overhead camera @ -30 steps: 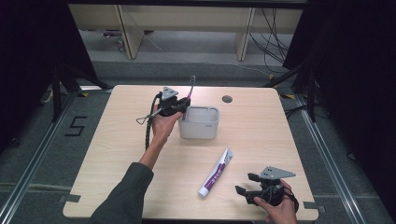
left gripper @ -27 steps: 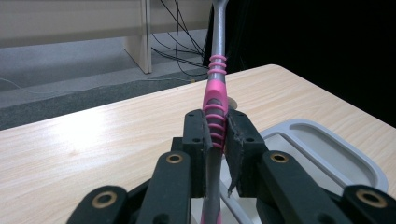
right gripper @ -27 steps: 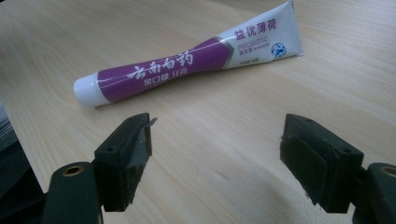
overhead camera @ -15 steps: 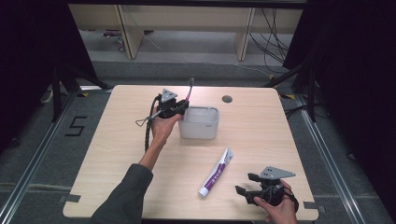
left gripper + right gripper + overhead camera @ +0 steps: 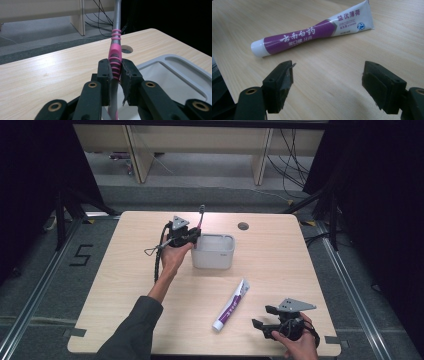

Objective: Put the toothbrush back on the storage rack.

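On the pale wooden table (image 5: 125, 285), your left gripper (image 5: 192, 236) clamps the toothbrush (image 5: 115, 53) upright, the grey cup (image 5: 214, 251) just at its 4 o'clock; your right gripper (image 5: 264, 317) gapes empty, the toothpaste tube (image 5: 312, 32) lying slantwise toward 10 o'clock, nearer that hand

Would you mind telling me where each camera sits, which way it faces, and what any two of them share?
High view: above the person's side, looking forward and down on the table; both forearms, hands and the left claw show.
Left gripper view: rides the left claw, looking along its jaws, shut on the pink toothbrush beside the grey bin.
Right gripper view: rides the right claw, jaws open, facing the toothpaste tube.
Shared: high and right views both show the tube; high and left, the toothbrush and bin.
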The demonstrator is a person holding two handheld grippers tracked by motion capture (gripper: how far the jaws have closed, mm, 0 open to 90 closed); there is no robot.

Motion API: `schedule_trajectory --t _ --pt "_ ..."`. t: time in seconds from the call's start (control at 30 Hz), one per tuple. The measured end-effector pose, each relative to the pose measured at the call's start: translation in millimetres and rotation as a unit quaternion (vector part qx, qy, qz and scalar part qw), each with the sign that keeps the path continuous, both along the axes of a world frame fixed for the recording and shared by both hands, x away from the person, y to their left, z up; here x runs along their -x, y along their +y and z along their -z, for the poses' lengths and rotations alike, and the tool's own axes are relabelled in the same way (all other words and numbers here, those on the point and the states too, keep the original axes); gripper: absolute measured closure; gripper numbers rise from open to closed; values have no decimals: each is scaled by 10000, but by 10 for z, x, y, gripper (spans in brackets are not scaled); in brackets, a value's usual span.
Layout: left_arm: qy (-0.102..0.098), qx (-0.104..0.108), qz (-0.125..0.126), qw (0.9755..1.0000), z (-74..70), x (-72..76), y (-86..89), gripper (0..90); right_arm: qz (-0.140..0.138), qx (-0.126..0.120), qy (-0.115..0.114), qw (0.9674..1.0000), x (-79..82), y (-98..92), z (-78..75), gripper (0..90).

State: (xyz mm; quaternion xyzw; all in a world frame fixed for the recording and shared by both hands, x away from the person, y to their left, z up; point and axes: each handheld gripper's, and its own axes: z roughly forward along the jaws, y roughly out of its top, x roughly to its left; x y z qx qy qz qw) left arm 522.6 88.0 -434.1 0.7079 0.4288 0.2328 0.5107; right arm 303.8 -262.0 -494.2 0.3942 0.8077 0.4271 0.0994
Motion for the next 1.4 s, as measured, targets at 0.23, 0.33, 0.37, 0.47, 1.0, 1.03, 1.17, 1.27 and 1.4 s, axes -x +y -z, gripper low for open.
schedule_trajectory --t 0.23,0.33,0.37,0.47,1.0,1.03,1.17,1.27,1.4 --pt "-24 -57 0 10000 -4 15 5 765 3 -10 -3 10000 0 -1 0 259" --pt "-18 -66 8 10000 -7 31 10 754 1 0 1 10000 0 0 0 259" --pt "-20 -75 9 10000 -11 39 12 743 2 2 2 10000 0 0 0 259" --pt "-31 -95 6 10000 -34 74 22 722 12 -3 -4 10000 -2 0 0 259" --pt "320 -151 94 9993 -287 400 216 427 116 -89 52 9999 9 -2 -9 259" --pt "354 -103 130 9992 -295 423 227 419 79 -23 -60 9999 -4 -16 -8 259" --pt "474 -50 246 9986 -316 520 265 381 69 -17 -49 10000 -4 -21 -14 259" --pt "534 -89 319 9980 -320 597 292 345 99 -63 46 9999 6 -9 -15 259" --pt "550 26 410 9976 -352 712 370 313 73 -9 -37 10000 -4 -18 -12 259"
